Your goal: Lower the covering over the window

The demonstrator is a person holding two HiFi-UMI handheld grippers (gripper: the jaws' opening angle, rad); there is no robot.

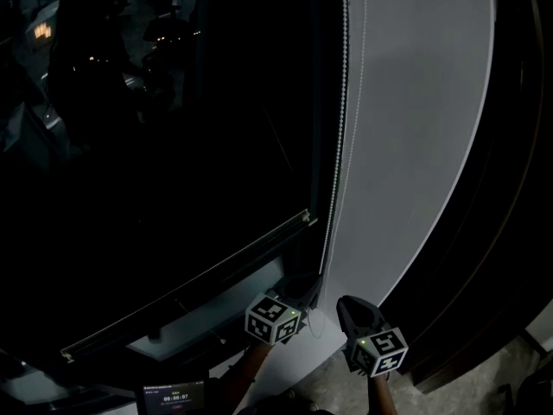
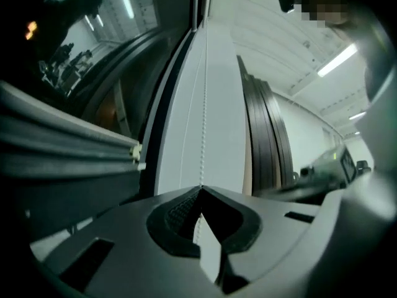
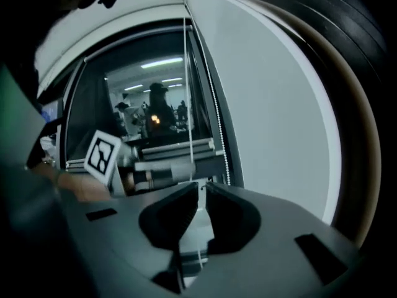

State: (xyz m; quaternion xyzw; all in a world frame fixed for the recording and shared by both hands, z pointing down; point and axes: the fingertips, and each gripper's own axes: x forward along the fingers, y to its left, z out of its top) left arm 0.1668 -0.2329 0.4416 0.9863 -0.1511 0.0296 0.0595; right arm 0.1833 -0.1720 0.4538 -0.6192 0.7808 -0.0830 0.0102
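Observation:
The window (image 1: 155,145) is dark glass. The roller blind's grey bottom bar (image 1: 186,288) hangs slanted low in it, and also shows in the left gripper view (image 2: 68,148) and the right gripper view (image 3: 167,148). A white bead chain (image 1: 340,145) runs down the frame's right edge. My left gripper (image 1: 301,288) points at the chain's lower end. Its jaws are shut on the bead chain (image 2: 202,123), which rises straight from the tips (image 2: 200,190). My right gripper (image 1: 344,303) sits just right of it. Its jaws (image 3: 201,188) stand a narrow slit apart around a thin strand, the beaded strand (image 3: 218,129) beside them.
A white wall panel (image 1: 415,128) rises right of the chain, with dark curved trim (image 1: 510,188) beyond it. A pale sill (image 1: 207,314) lies under the blind's bar. A small timer screen (image 1: 175,396) shows at the bottom edge. The left gripper's marker cube (image 3: 102,154) is close by.

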